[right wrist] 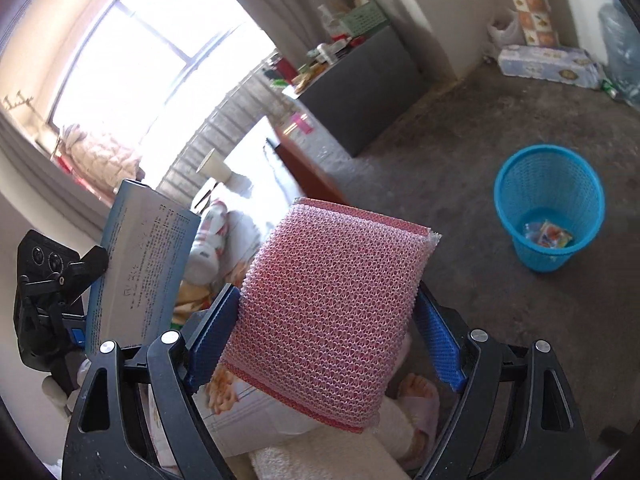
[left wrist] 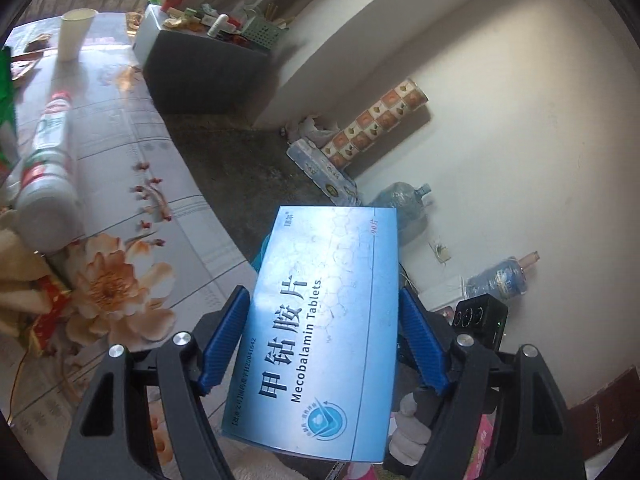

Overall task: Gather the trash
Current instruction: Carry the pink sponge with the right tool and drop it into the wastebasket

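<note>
My left gripper [left wrist: 323, 298] is shut on a blue tablet box [left wrist: 320, 344] printed "Mecobalamin Tablets", its blue pads pressing both long sides, held in the air past the table's edge. The same box [right wrist: 140, 264] shows at the left of the right wrist view. My right gripper [right wrist: 328, 294] is shut on a pink mesh scouring sponge [right wrist: 328, 312], clamped by its two sides. A blue plastic trash basket [right wrist: 550, 184] stands on the concrete floor to the right, beyond the sponge, with a few wrappers [right wrist: 548, 236] at its bottom.
A table with a floral cloth [left wrist: 120, 160] carries a lying bottle [left wrist: 48, 160] and a paper cup [left wrist: 76, 34]. A dark cabinet [left wrist: 200, 68] stands by the wall. Water jugs [left wrist: 404, 200] and a carton [right wrist: 548, 66] lie on the floor. A slippered foot [right wrist: 416, 400] is below.
</note>
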Action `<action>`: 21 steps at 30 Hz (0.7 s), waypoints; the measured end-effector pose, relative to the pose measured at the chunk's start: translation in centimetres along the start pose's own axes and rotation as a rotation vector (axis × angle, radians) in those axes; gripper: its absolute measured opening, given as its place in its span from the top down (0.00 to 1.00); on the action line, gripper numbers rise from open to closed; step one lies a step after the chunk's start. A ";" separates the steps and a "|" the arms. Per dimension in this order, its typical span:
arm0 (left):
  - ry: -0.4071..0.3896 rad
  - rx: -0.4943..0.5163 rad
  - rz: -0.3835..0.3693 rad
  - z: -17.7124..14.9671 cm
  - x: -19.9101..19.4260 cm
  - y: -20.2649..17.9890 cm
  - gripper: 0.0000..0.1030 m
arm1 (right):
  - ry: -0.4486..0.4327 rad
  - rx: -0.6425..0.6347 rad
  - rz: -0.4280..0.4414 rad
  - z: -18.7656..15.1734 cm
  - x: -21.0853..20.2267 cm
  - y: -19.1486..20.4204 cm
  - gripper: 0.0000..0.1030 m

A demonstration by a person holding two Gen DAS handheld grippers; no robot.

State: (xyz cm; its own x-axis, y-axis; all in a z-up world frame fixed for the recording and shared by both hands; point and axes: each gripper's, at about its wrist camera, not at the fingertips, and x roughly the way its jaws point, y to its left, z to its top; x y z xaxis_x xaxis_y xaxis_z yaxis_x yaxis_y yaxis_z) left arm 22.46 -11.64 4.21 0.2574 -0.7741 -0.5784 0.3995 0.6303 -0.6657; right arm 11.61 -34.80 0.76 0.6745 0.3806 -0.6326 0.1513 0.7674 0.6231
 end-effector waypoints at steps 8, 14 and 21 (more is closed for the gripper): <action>0.269 0.033 0.044 4.8 18.4 -4.1 0.30 | -0.077 0.416 -0.038 3.7 0.1 -16.3 0.21; 0.405 0.021 0.113 6.4 29.1 -4.0 0.34 | -0.040 0.568 -0.057 6.1 6.5 -24.7 0.21; 0.398 0.027 0.125 7.1 28.9 -2.4 0.33 | 0.036 0.629 -0.118 8.2 12.3 -29.7 0.18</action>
State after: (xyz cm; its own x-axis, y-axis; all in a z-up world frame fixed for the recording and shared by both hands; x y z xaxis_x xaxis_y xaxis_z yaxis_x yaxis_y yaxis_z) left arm 35.22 -35.96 -7.58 -0.0529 -0.6050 -0.7945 0.4110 0.7119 -0.5695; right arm 21.33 -57.13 -21.75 0.6044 0.3373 -0.7217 0.6255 0.3601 0.6921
